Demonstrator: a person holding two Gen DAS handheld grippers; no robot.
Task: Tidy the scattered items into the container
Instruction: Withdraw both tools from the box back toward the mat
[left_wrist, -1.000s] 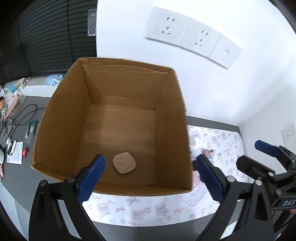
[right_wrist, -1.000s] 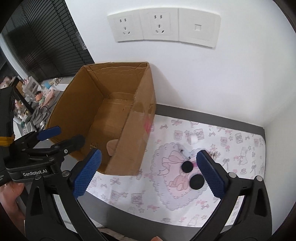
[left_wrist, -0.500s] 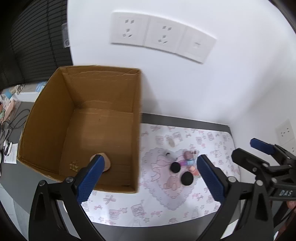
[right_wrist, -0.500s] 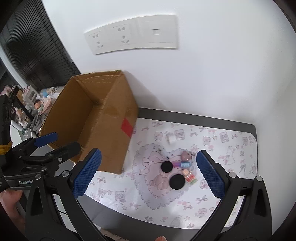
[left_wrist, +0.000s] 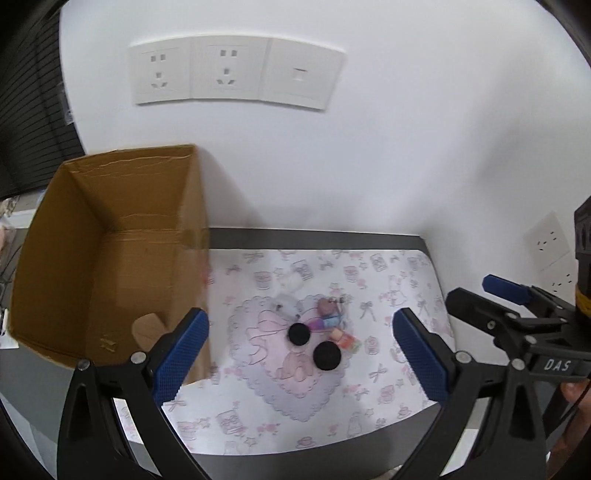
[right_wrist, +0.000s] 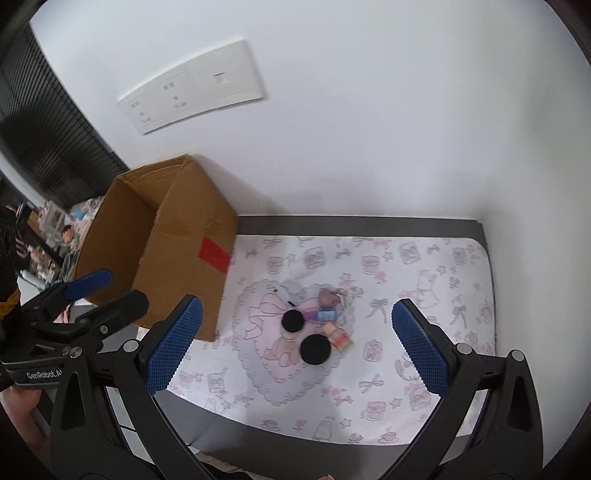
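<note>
On the mat (left_wrist: 388, 369), left of the small items, the box (left_wrist: 107, 258) stands upright, brown, mouth up
My left gripper (left_wrist: 299, 354) and right gripper (right_wrist: 291, 345) hang above, fingers wide apart, empty; two black discs (right_wrist: 314, 349) lie between them

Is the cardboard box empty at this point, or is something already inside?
Not empty. The cardboard box stands open-topped, and the left wrist view shows one flat tan piece on its floor; part of the floor is hidden.
</note>
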